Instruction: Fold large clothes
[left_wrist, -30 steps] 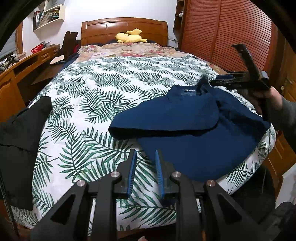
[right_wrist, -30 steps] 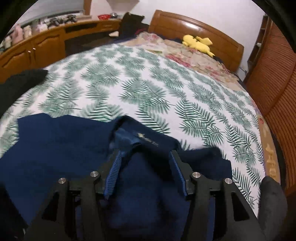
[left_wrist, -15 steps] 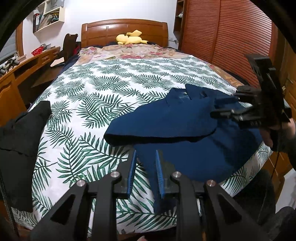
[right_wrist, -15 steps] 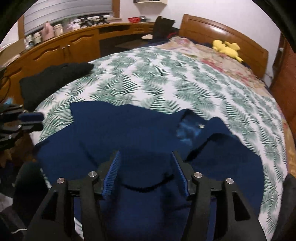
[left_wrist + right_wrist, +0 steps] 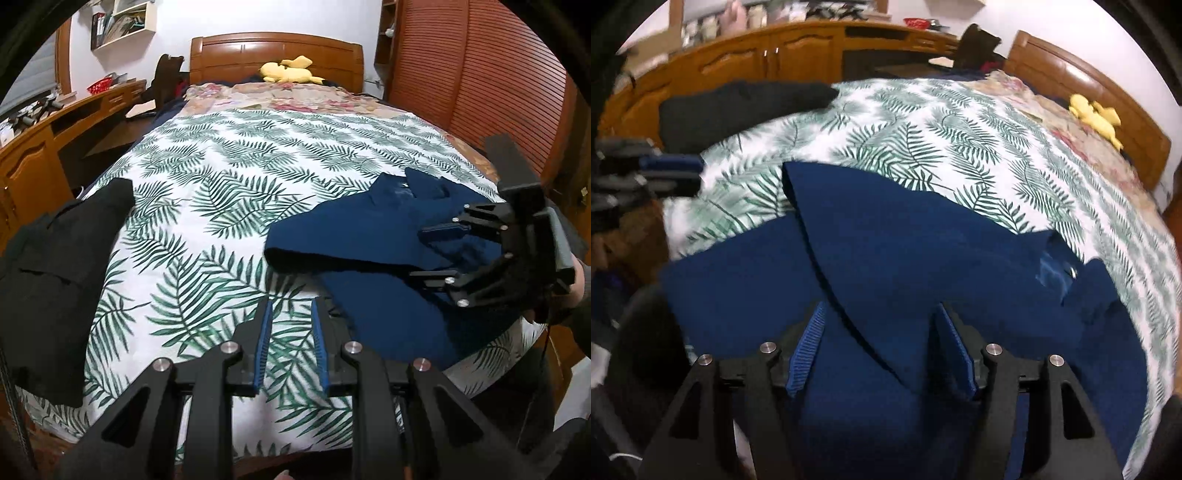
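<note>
On the bed (image 5: 229, 206), navy garment (image 5: 886, 258) lies beneath the right gripper's (image 5: 882, 350) opening fingers (image 5: 809, 347).

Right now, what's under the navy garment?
The navy garment lies on the fern-print bedspread, one flap folded over its own lower layer near the bed's foot edge. Anything else beneath it is covered and cannot be seen.

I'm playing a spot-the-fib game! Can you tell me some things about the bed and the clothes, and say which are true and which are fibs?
1. The blue garment lies on the leaf-print bedspread. True.
2. A yellow plush toy sits by the headboard. True.
3. The black clothing lies on top of the blue garment. False: they lie apart, at opposite sides of the bed.
4. The left gripper holds the blue garment. False: nothing is between its fingers.
</note>
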### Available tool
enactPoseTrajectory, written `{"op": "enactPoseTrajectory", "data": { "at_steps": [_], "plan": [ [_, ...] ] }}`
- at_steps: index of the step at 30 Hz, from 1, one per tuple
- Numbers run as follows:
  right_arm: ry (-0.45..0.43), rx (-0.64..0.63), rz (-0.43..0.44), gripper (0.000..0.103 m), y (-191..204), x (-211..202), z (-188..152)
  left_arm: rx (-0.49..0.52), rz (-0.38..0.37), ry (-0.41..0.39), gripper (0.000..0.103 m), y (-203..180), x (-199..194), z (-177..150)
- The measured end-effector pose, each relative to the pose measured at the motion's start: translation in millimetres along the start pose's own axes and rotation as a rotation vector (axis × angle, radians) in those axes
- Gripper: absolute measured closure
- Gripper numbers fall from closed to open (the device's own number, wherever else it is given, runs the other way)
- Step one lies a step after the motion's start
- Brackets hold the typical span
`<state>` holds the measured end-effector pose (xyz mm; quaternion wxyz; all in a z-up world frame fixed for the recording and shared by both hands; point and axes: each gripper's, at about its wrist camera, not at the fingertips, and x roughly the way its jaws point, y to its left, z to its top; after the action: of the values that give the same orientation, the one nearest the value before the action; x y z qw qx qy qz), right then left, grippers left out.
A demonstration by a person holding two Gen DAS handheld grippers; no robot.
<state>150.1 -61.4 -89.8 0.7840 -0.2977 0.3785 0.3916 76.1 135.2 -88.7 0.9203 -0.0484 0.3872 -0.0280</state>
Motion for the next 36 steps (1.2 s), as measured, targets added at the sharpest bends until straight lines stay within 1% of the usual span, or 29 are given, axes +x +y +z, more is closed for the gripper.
{"op": "enactPoseTrajectory", "data": {
  "at_steps": [2,4,6,7,8,9,10,15,20,21,22,23,24,25,26,29,32,33,35,36],
  "plan": [
    [0.02,-0.016,-0.029,0.039,-2.0,12.1,4.5,-0.004,0.0,0.005,0.084,3.1,1.1,-1.9],
    [0.034,-0.017,-0.026,0.039,-8.9,22.0,10.7,-0.005,-0.001,0.007,0.084,3.9,2.1,-3.0],
    [0.044,-0.002,-0.049,0.039,-20.3,29.8,18.6,-0.004,-0.004,0.009,0.084,4.5,3.3,-3.9],
    [0.05,0.009,-0.051,0.049,-26.3,33.4,22.4,-0.003,-0.005,0.01,0.084,4.7,3.6,-4.1],
    [0.058,0.018,-0.054,0.062,-31.7,36.1,25.5,-0.002,-0.007,0.012,0.084,4.8,4.2,-4.3],
    [0.067,0.021,-0.078,0.092,-37.9,40.1,29.4,-0.002,-0.008,0.012,0.084,4.7,4.2,-4.4],
    [0.063,0.02,-0.105,0.097,-45.0,42.3,33.6,-0.002,-0.011,0.013,0.084,4.4,5.0,-4.3],
    [-0.018,0.062,-0.168,0.099,-82.2,34.8,61.9,0.004,-0.025,0.014,0.084,1.4,6.3,-1.4],
    [-0.049,0.129,-0.193,0.098,-115.3,30.6,88.7,0.016,-0.036,0.001,0.084,-5.7,7.3,9.7],
    [-0.057,0.15,-0.19,0.093,-123.1,28.7,92.0,0.021,-0.037,-0.004,0.084,-7.9,7.4,12.8],
    [-0.075,0.157,-0.191,0.08,-127.2,24.0,93.0,0.025,-0.037,-0.009,0.084,-10.1,7.6,16.0],
    [-0.099,0.162,-0.2,0.07,-129.7,18.5,93.6,0.029,-0.037,-0.012,0.084,-11.6,7.5,18.5],
    [-0.137,0.18,-0.208,0.05,-135.0,7.7,92.1,0.035,-0.039,-0.017,0.084,-14.1,7.7,22.0],
    [-0.16,0.197,-0.199,0.041,-139.3,-0.5,89.8,0.039,-0.041,-0.021,0.084,-16.1,7.7,24.7],
    [-0.175,0.215,-0.183,0.039,-144.5,-8.8,85.6,0.042,-0.043,-0.023,0.084,-17.9,8.2,27.7],
    [-0.17,0.24,-0.175,0.038,-158.7,-26.4,67.1,0.065,-0.048,-0.026,0.084,-27.7,12.7,38.0],
    [-0.154,0.259,-0.185,0.038,-174.2,-43.6,29.9,0.091,-0.065,-0.028,0.084,-42.2,20.0,48.0],
    [-0.14,0.275,-0.193,0.038,-183.3,-48.9,11.0,0.099,-0.071,-0.026,0.084,-47.4,23.2,50.6],
    [-0.109,0.301,-0.215,0.038,-197.0,-53.6,-16.4,0.117,-0.086,-0.014,0.084,-59.3,33.4,56.6],
    [-0.084,0.322,-0.239,0.038,-207.6,-55.8,-35.5,0.124,-0.093,-0.006,0.084,-64.6,39.3,58.6]
  ]
}}
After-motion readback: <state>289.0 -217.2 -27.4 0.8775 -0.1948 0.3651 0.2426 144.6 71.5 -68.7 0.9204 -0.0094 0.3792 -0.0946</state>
